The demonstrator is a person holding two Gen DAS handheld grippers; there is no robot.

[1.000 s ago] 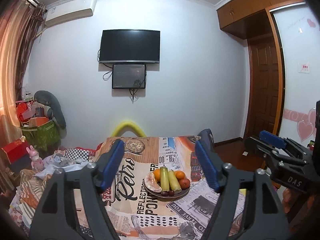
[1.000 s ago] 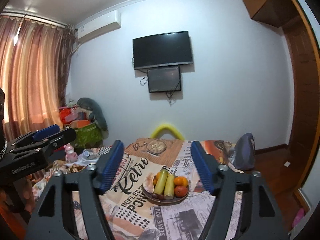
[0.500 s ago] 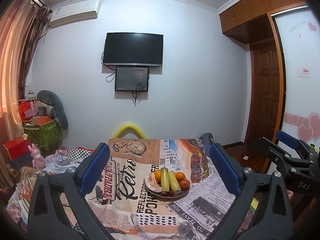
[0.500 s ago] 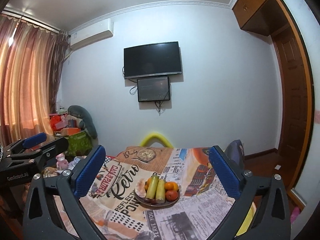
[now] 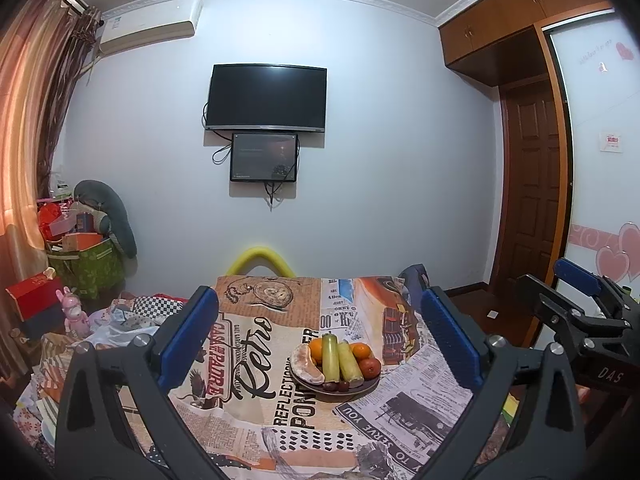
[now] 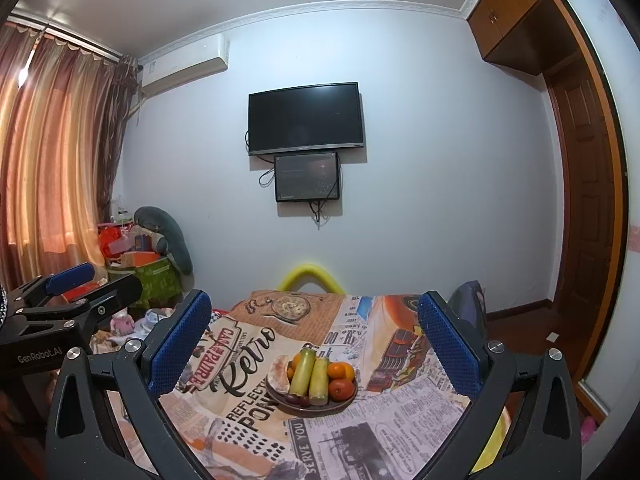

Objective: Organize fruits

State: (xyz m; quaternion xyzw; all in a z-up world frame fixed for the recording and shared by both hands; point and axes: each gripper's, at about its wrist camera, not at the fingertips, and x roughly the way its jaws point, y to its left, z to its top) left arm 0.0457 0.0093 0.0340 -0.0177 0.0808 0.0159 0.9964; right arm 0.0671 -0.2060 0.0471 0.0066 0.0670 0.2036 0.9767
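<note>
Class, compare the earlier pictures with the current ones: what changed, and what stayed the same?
Both the left gripper and right gripper have just been opening, now wide, with nothing between the jaws. Nothing was grasped or released. The plate of fruit sits unmoved on the table.

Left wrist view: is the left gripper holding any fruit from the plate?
No. The left gripper stands wide open and empty, short of the plate, where the tangerines and the other fruit lie untouched.
</note>
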